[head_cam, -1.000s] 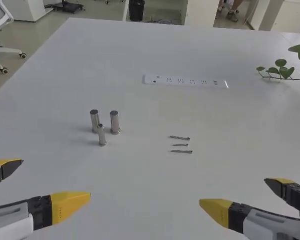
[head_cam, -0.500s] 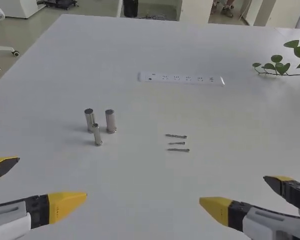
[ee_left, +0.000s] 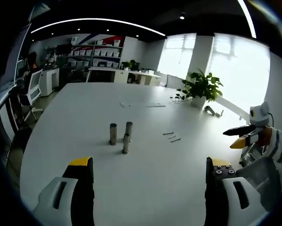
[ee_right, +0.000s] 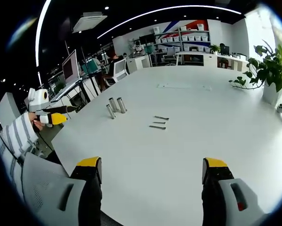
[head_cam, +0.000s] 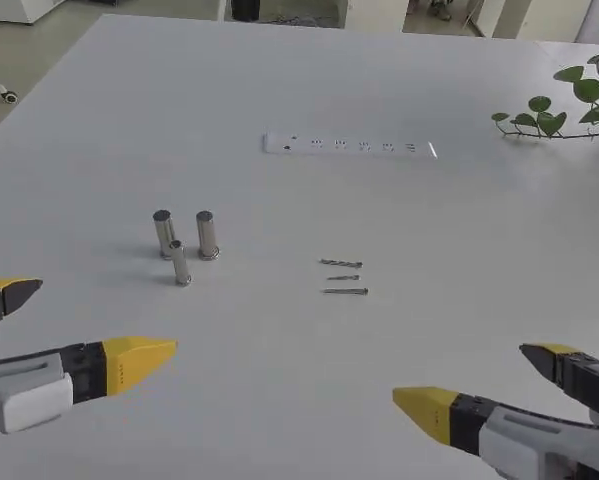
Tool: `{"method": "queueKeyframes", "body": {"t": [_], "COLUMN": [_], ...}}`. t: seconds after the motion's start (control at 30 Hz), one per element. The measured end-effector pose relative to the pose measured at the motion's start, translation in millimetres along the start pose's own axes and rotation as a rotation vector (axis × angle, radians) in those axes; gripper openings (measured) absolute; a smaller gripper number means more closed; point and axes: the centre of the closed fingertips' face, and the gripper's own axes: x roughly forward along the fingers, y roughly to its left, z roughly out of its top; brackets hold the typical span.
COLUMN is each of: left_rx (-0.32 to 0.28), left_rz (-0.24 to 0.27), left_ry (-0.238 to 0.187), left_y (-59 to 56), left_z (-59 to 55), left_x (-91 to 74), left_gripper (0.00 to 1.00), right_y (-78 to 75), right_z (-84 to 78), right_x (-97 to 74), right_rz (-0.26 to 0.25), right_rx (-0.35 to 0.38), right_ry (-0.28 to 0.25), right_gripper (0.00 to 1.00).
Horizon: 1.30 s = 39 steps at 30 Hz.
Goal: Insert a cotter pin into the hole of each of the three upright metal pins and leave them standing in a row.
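Left hand-held gripper (head_cam: 94,320) and right hand-held gripper (head_cam: 463,375), jaws apart and empty, over the table's (head_cam: 279,90) near edge; farther in, three metal pins (head_cam: 182,245) stand clustered, three cotter pins (head_cam: 343,277) lie nearby, none yet inserted.

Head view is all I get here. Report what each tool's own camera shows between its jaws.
Observer: The left tool has its jaws wide apart with nothing between them, aimed at the three metal pins.
Operator: Now the other one.
Observer: The right tool is also wide open and empty, facing the cotter pins.
Operator: Identify those leaves at my right edge.
Observer: They belong to a potted plant in a white pot standing on the table.
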Motion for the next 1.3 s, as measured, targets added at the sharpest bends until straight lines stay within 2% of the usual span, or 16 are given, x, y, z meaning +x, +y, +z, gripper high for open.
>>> {"method": "queueKeyframes", "body": {"t": [0.2, 0.23, 0.3, 0.33, 0.4, 0.47, 0.53, 0.63, 0.73, 0.77, 0.8, 0.83, 0.87, 0.97, 1.3], "left_rx": [0.03, 0.021, -0.029, -0.047, -0.029, -0.033, -0.054, -0.041, -0.028, -0.023, -0.021, -0.026, -0.035, -0.015, -0.001], "left_rz": [-0.019, -0.03, -0.061, -0.06, -0.058, -0.054, -0.073, -0.067, -0.064, -0.066, -0.067, -0.067, -0.064, -0.07, -0.095], "left_ry": [0.005, -0.006, -0.07, -0.083, -0.085, -0.098, -0.124, -0.136, -0.125, -0.119, -0.116, -0.112, -0.105, -0.085, -0.01], "left_y": [1.2, 1.0, -0.6, 1.2, 6.1, 10.3, 11.6, 17.0, 22.5, 24.2, 26.1, 28.2, 30.1, 32.7, 38.4], "left_z": [6.5, 8.7, 19.6, 22.2, 25.4, 30.2, 38.1, 45.0, 44.2, 43.0, 41.8, 40.4, 38.6, 33.3, 17.4], "left_x": [16.7, 18.9, 24.7, 26.3, 29.0, 31.7, 33.6, 36.5, 40.3, 41.1, 42.3, 43.8, 45.4, 52.0, 77.2], "left_gripper": [0.99, 0.99, 0.99, 0.99, 0.99, 0.99, 0.99, 0.99, 0.98, 0.91, 0.77, 0.68, 0.63, 0.65, 0.56], "right_y": [-2.0, -2.0, -2.2, -2.0, -1.7, -1.9, -2.2, -2.3, -3.3, -3.6, -3.8, -4.0, -4.1, -3.3, -2.3], "right_z": [0.6, 0.7, 0.4, 0.1, -0.6, -0.6, -0.6, 0.1, 1.2, 1.6, 2.1, 2.3, 2.3, 1.8, -1.1], "right_x": [0.2, 0.2, 0.3, 0.4, 0.5, 0.3, 0.0, -0.6, -1.3, -1.5, -1.6, -1.6, -1.5, -1.3, 2.2], "right_rz": [-0.005, -0.006, -0.007, -0.006, -0.004, -0.006, -0.006, -0.003, -0.006, -0.007, -0.007, -0.008, -0.008, -0.008, -0.008], "right_rx": [-0.004, -0.004, -0.002, -0.001, -0.004, -0.006, -0.002, -0.003, -0.008, -0.007, -0.006, -0.005, -0.005, -0.01, -0.01], "right_ry": [0.005, 0.004, 0.005, 0.007, 0.01, 0.011, 0.013, 0.013, 0.012, 0.012, 0.011, 0.01, 0.011, 0.016, 0.033], "right_gripper": [0.87, 0.86, 0.86, 0.86, 0.86, 0.86, 0.86, 0.86, 0.86, 0.86, 0.86, 0.86, 0.86, 0.86, 0.86]}}
